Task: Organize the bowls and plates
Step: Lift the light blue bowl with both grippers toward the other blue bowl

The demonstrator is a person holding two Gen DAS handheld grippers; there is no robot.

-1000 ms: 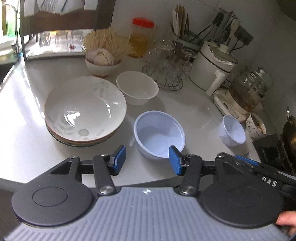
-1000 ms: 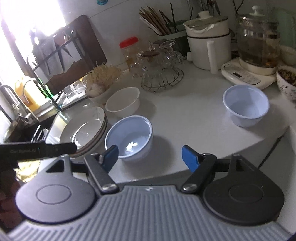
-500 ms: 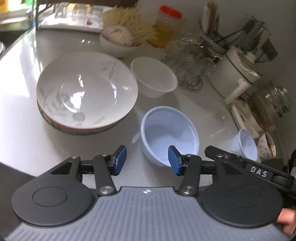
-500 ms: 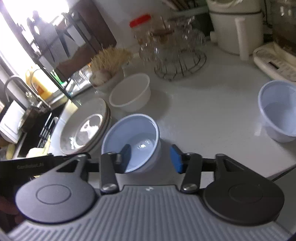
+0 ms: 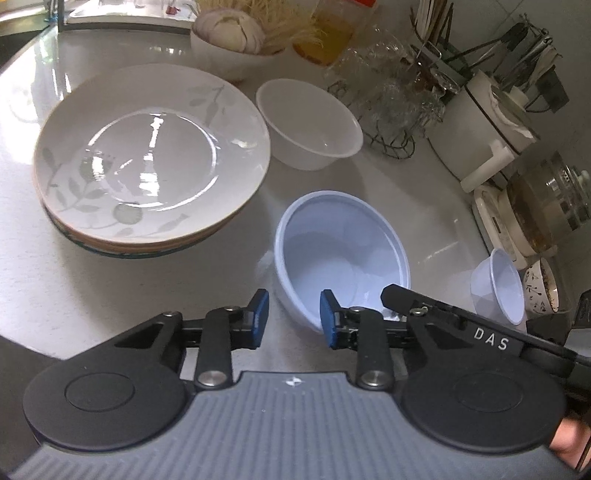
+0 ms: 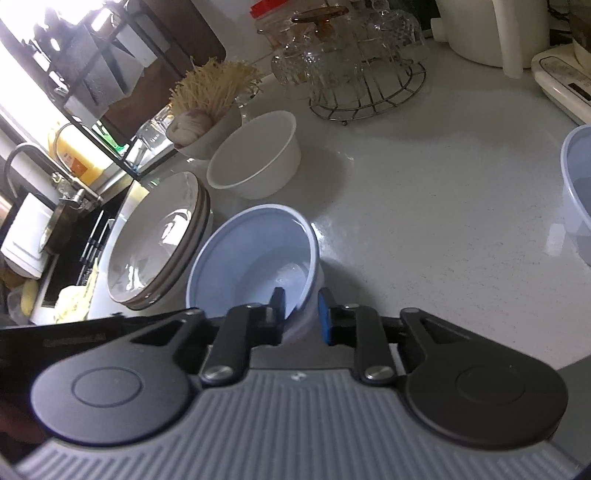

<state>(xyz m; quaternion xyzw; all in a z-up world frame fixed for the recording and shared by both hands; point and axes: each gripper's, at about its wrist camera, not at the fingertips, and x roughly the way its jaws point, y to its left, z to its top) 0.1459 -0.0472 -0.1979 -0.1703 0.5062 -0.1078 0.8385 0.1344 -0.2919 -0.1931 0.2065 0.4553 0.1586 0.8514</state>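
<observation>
A pale blue plastic bowl (image 5: 341,251) (image 6: 255,266) sits tilted on the white counter. My right gripper (image 6: 301,314) is shut on its near rim, one finger inside and one outside. My left gripper (image 5: 293,317) is open and empty just left of that bowl, holding nothing. A stack of white leaf-patterned plates (image 5: 151,158) (image 6: 155,243) stands to the left. A white bowl (image 5: 308,123) (image 6: 255,157) sits behind. A second pale blue bowl (image 5: 502,286) (image 6: 578,192) lies at the right.
A bowl of enoki mushrooms and garlic (image 5: 236,33), a wire rack of glass cups (image 6: 354,62), a white appliance (image 5: 491,125) and a glass kettle (image 5: 546,206) line the back and right. The sink and tap (image 6: 48,162) lie left.
My right gripper has moved forward and closed on the blue bowl's rim, tilting it. My left gripper has come closer to the counter and stayed open.
</observation>
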